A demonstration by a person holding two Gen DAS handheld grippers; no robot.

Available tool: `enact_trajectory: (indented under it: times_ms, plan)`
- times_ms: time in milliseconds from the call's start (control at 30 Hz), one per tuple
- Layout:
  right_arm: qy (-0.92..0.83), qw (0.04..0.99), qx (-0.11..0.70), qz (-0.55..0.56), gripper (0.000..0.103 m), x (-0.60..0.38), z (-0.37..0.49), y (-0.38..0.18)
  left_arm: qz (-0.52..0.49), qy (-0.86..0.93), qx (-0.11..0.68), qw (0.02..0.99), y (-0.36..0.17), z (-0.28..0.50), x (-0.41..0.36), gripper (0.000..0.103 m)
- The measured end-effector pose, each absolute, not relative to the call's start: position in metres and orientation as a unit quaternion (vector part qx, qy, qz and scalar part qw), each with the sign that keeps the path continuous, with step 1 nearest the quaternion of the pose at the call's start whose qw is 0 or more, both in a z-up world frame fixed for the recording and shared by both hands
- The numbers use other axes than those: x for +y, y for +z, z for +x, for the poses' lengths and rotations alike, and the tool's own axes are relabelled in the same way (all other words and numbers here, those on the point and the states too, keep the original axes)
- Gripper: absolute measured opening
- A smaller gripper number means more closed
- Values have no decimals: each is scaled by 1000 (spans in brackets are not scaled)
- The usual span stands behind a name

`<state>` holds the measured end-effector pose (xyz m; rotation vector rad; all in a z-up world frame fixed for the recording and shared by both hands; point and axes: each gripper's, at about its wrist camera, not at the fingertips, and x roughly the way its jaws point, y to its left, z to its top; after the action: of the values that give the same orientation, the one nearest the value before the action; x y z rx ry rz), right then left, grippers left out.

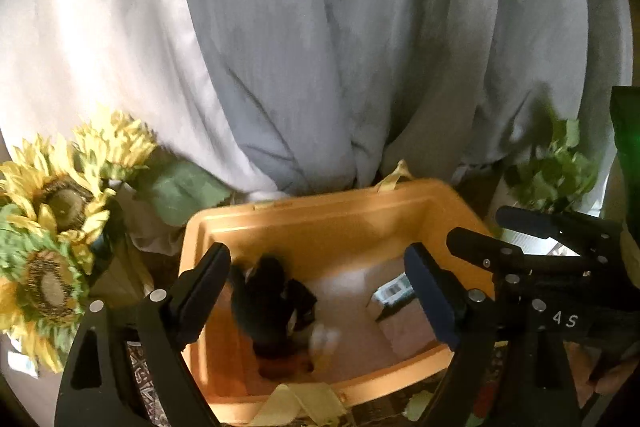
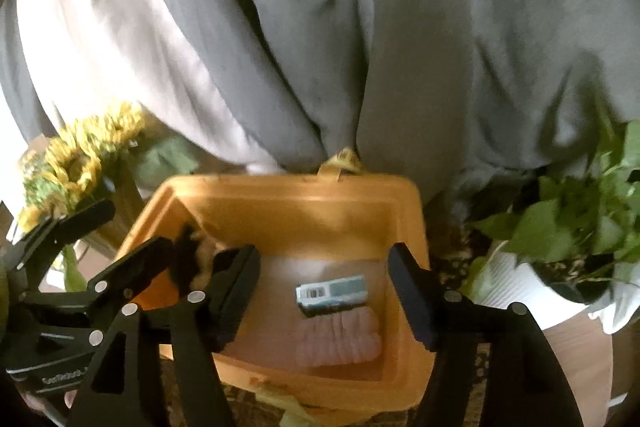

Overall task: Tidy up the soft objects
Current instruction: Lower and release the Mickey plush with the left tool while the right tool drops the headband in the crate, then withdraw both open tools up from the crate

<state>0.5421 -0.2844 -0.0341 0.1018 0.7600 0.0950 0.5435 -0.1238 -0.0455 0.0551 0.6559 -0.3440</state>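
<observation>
Basically the black plush toy [image 1: 268, 303] sits inside the orange bin [image 1: 320, 223], against its left wall, roughly mid-depth. It's blurred, so detail is poor: dark body, a pale patch and what may be an orange part at the near end. Long axis looks to run near-to-far along the left wall, dark rounded end toward the bin's far wall; which end is the head I can't tell.

Left gripper [image 1: 318, 291] is spread wide over the bin, holding nothing; the toy lies just inside its left finger and I can't tell if they touch. My read: the toy is loose in the bin, either just let go or about to be picked.

Right gripper [image 2: 324, 291] also hangs over the bin with fingers wide apart and nothing between them. Below it, toward the bin's right near corner, a folded pink ribbed cloth [image 2: 340, 339] lies flat on the floor with a small labelled box [image 2: 332, 293] at its far edge, long axis left-right.

Bin likely serves as the collection point: soft items are grouped on its floor.

Outside: yellow strap [image 1: 394, 173] at the far rim, grey curtain [image 1: 320, 27] behind, sunflowers [image 1: 52, 219] left, potted plant [image 2: 568, 227] right.
</observation>
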Motion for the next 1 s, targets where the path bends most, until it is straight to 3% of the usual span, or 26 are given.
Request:
enact_trajectory:
  times_ms: [433,1000]
  plan:
    - [22,960,278,29,82,-283,470,5,52,-112,231,965,-11,456,-109,94]
    - [26,968,248,4,83,-286,375,6,56,-82,232,968,-12,354,-109,95]
